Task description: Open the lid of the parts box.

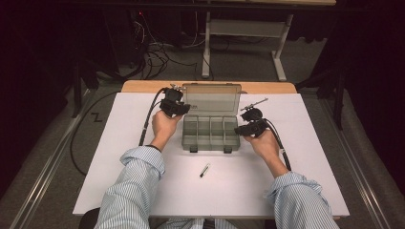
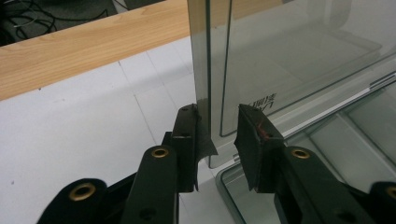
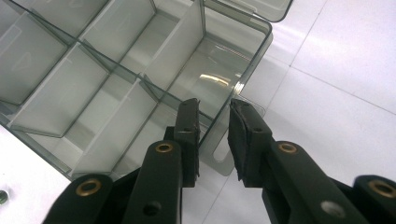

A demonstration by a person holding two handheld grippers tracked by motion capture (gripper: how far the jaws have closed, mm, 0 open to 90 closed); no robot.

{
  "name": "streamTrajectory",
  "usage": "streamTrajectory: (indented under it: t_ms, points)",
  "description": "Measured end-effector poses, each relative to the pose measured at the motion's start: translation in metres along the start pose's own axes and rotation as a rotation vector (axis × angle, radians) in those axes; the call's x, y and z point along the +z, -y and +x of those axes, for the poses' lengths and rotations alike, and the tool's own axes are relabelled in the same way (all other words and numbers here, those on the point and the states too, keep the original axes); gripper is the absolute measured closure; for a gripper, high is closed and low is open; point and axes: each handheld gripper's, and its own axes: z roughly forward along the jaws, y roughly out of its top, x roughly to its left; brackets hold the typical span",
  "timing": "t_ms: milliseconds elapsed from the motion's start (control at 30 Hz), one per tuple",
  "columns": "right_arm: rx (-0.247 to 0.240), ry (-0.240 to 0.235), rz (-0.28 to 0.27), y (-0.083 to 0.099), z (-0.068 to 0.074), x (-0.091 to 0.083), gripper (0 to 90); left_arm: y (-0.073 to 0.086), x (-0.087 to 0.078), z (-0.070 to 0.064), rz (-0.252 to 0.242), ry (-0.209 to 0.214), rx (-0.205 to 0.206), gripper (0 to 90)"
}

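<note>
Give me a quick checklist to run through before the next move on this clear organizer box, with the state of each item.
1. Lid raised upright: ok.
2. Left gripper straddles the lid's edge, jaws apart, not clamped: ok for letting go, not ok for pulling.
3. Right gripper straddles the box side wall, jaws apart: not a firm hold.
4. Compartments look empty: ok.
5. Pen-like object lies on the table in front of the box, apart from both hands: ok.
6. Whether the lid stays up unaided: cannot tell.
</note>
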Motion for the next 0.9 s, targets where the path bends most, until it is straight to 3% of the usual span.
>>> streamTrajectory:
  t_ms: [900]
  points:
    - [-0.002, 0.004, -0.003, 0.000, 0.000, 0.000, 75.8, 0.006, 0.019, -0.001, 0.075, -0.031, 0.004, 69.2]
